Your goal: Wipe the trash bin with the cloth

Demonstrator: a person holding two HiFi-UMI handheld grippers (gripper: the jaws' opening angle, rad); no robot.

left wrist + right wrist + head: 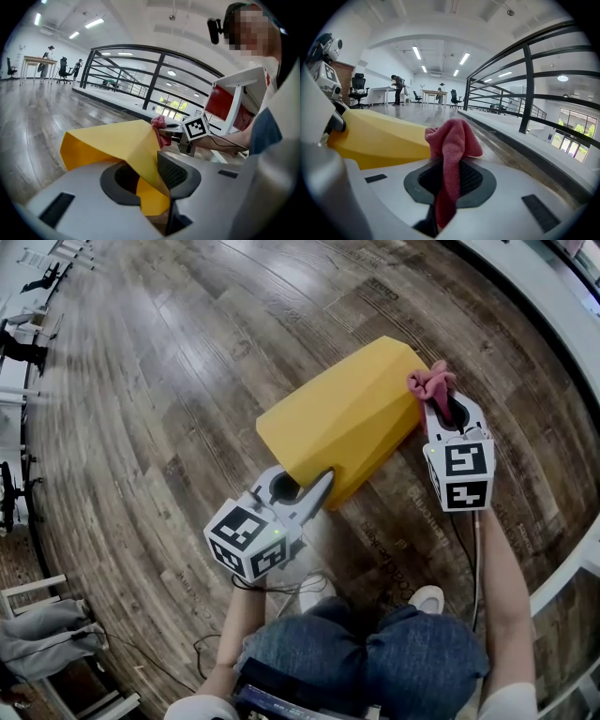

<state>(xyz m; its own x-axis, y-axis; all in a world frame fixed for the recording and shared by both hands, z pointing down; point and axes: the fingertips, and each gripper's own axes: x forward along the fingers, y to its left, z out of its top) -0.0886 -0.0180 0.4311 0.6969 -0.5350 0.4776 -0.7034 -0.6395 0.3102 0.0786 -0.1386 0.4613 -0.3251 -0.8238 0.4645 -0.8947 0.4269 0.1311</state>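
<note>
Yellow bin is lying sideways on the floor, its rim sitting between my left gripper's loosened jaws. My right gripper is clenching the pink cloth just beside its far end. I'm judging that firm, overlapping strokes are needed, with the left steadying the rim.

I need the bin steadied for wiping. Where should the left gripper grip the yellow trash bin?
The yellow trash bin lies on its side, its faceted body likely too broad for the jaws. Grip the thin wall at its open mouth, coming from its near end, one jaw inside, one outside.
</note>
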